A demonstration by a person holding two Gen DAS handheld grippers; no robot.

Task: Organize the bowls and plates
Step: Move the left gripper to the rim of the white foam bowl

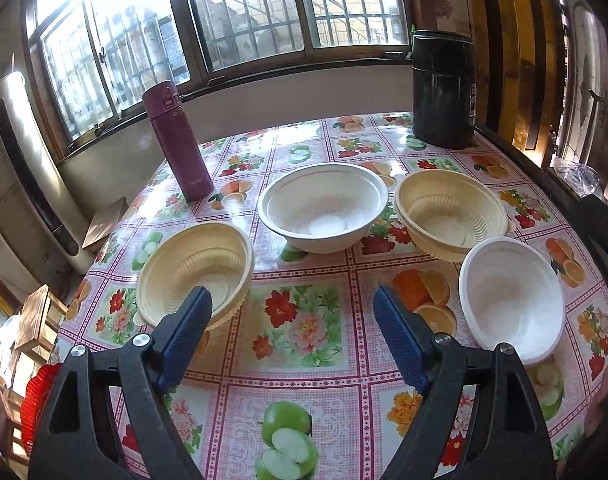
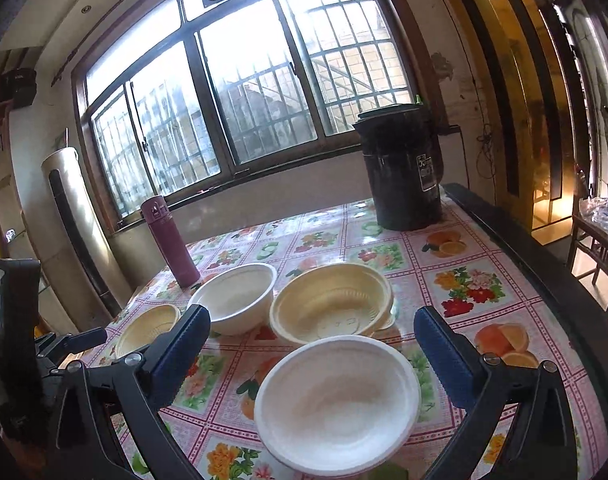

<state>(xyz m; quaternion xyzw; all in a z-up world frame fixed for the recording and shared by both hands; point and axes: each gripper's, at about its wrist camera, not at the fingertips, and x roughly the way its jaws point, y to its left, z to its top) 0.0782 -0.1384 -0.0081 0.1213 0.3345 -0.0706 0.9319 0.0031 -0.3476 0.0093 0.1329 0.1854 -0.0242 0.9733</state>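
Observation:
Several bowls stand apart on a floral tablecloth. In the left wrist view a cream ribbed bowl (image 1: 196, 276) is near left, a white bowl (image 1: 323, 206) behind centre, a second cream bowl (image 1: 450, 214) at right, and a white bowl (image 1: 512, 298) near right. My left gripper (image 1: 292, 300) is open and empty above the cloth, its left finger over the near cream bowl's rim. In the right wrist view my right gripper (image 2: 310, 324) is open and empty, with the near white bowl (image 2: 338, 404) between and below its fingers. Behind lie a cream bowl (image 2: 332, 304), a white bowl (image 2: 236, 296) and another cream bowl (image 2: 148, 328).
A maroon flask (image 1: 178, 140) stands at the back left of the table (image 1: 304, 380) and a black bucket (image 1: 444, 88) at the back right. The flask (image 2: 170, 236) and bucket (image 2: 404, 168) show in the right wrist view too. A window wall runs behind. Chairs stand off the left edge.

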